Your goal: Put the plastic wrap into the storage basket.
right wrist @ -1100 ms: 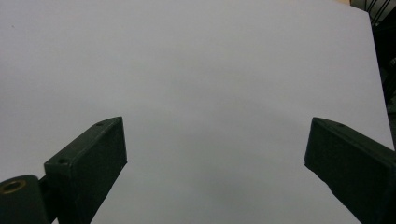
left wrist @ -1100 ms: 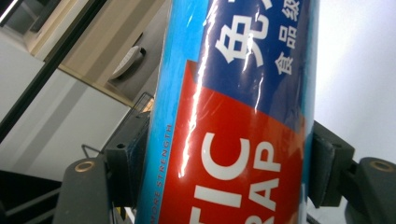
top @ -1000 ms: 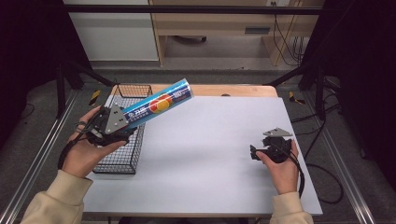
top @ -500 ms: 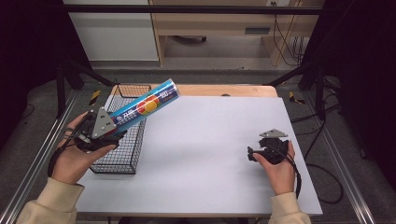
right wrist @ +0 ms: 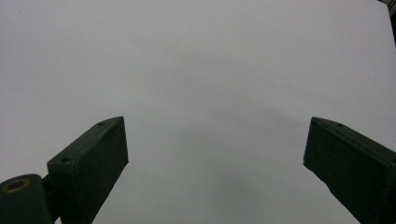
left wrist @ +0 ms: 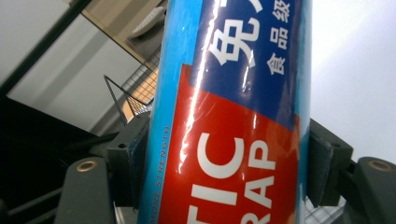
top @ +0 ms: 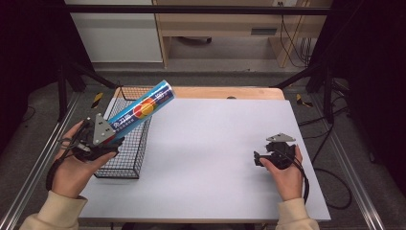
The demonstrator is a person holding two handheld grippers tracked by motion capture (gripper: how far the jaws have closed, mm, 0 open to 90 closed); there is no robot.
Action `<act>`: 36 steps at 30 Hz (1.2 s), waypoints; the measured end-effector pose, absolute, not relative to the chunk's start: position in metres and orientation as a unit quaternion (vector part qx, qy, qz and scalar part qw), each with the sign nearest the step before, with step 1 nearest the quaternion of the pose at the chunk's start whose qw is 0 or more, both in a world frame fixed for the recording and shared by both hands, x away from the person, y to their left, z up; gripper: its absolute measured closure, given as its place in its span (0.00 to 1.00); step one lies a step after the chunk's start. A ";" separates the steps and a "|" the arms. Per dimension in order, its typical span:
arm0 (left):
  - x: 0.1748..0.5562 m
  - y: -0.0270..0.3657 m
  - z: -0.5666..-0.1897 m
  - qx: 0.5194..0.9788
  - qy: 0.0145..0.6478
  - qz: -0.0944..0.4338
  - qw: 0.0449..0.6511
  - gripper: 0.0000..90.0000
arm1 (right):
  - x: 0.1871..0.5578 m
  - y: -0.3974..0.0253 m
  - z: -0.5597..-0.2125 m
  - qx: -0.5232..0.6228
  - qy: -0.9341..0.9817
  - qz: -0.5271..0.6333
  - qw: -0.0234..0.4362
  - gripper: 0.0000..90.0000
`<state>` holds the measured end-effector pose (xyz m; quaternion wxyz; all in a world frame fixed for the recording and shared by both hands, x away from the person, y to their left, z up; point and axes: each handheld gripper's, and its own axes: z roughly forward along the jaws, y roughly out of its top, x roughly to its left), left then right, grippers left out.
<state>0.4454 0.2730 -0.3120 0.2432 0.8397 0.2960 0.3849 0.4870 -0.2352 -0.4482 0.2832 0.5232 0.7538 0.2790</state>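
A long blue and red plastic-wrap box [top: 140, 111] slants up to the right above the black wire basket [top: 125, 160] at the table's left edge. My left gripper [top: 111, 136] is shut on the box's lower end, and in the left gripper view the box [left wrist: 233, 116] sits clamped between both jaws. My right gripper [top: 259, 157] rests low over the white table [top: 210, 143] at the right, open. Its own view shows the right gripper [right wrist: 215, 158] with jaws spread wide over bare table and nothing between them.
The wire basket's [left wrist: 135, 93] rim shows behind the box. A wooden strip [top: 215, 92] runs along the table's far edge. Metal rails [top: 33, 163] flank the table, and cables [top: 330, 177] lie on the floor at the right.
My left gripper has carried the box leftward and a little toward me, over the wire basket. The right gripper has barely moved.
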 end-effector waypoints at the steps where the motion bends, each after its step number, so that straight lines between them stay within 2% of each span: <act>1: 0.445 0.274 -0.312 0.835 0.305 0.385 0.246 0.33 | 0.487 -0.235 -0.449 0.522 0.755 0.278 0.283 0.07; 36: 0.450 0.285 -0.326 0.824 0.398 0.358 0.184 0.34 | 0.486 -0.236 -0.445 0.523 0.749 0.295 0.280 0.08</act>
